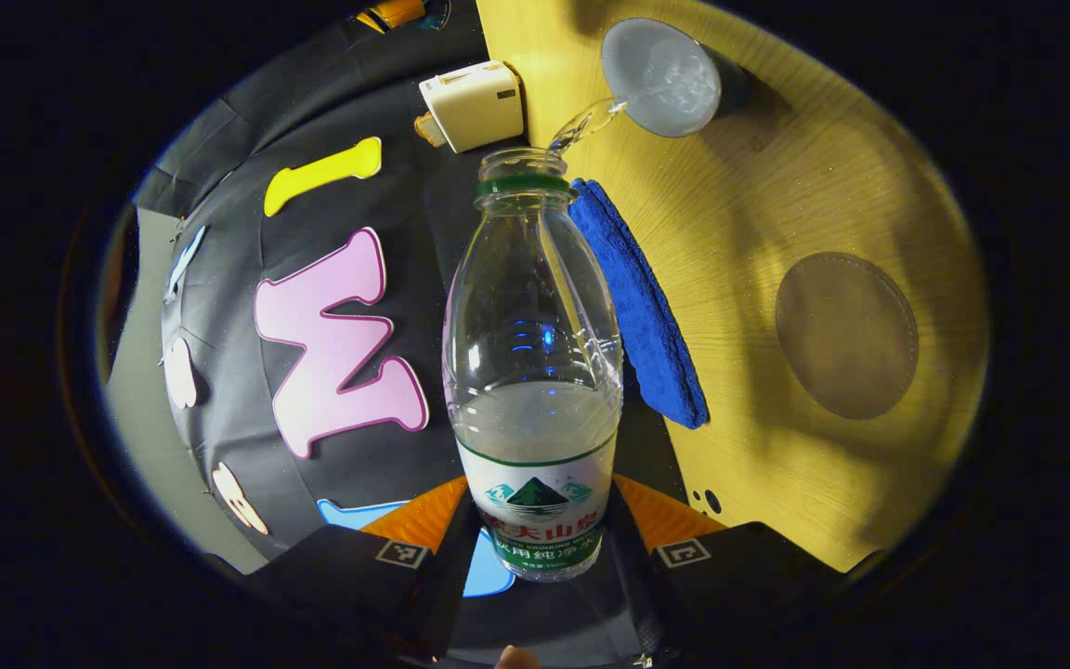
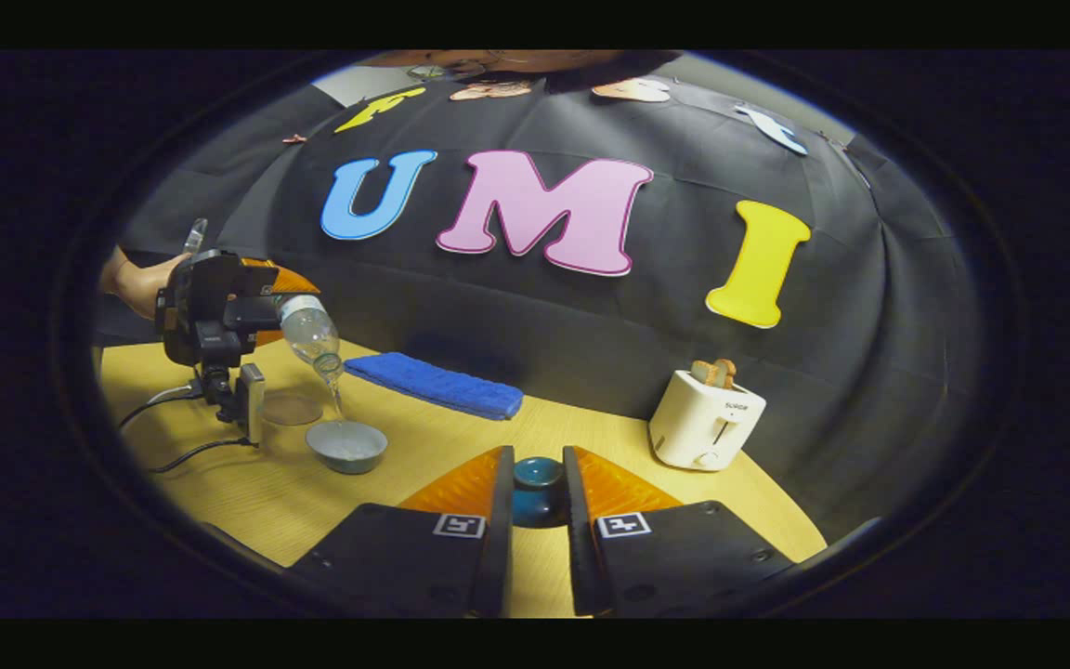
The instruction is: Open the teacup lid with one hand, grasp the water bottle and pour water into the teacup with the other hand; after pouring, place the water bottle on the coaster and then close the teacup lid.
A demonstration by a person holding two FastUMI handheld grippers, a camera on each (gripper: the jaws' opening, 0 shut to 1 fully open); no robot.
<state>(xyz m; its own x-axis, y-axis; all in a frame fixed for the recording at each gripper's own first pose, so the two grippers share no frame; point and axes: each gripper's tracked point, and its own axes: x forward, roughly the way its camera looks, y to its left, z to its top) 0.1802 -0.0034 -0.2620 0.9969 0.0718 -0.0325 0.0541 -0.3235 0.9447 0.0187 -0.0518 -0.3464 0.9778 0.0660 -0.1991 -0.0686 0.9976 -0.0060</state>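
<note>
In the left gripper view my left gripper [image 1: 535, 548] pinches the water bottle [image 1: 533, 390] low on its labelled body, jaws pressed on both sides. The bottle tips toward 12 o'clock, a thin stream running into the teacup [image 1: 663, 79] at 1 o'clock; the coaster [image 1: 846, 336] lies at 3 o'clock on the counter [image 1: 758, 232]. I judge thin plastic, light, half full, crushable, so I grip gently.

In the right gripper view my right gripper [image 2: 535, 506] pinches the teacup lid [image 2: 537, 474], small, glazed, probably slippery and chippable. The teacup sits at 9 o'clock.
</note>
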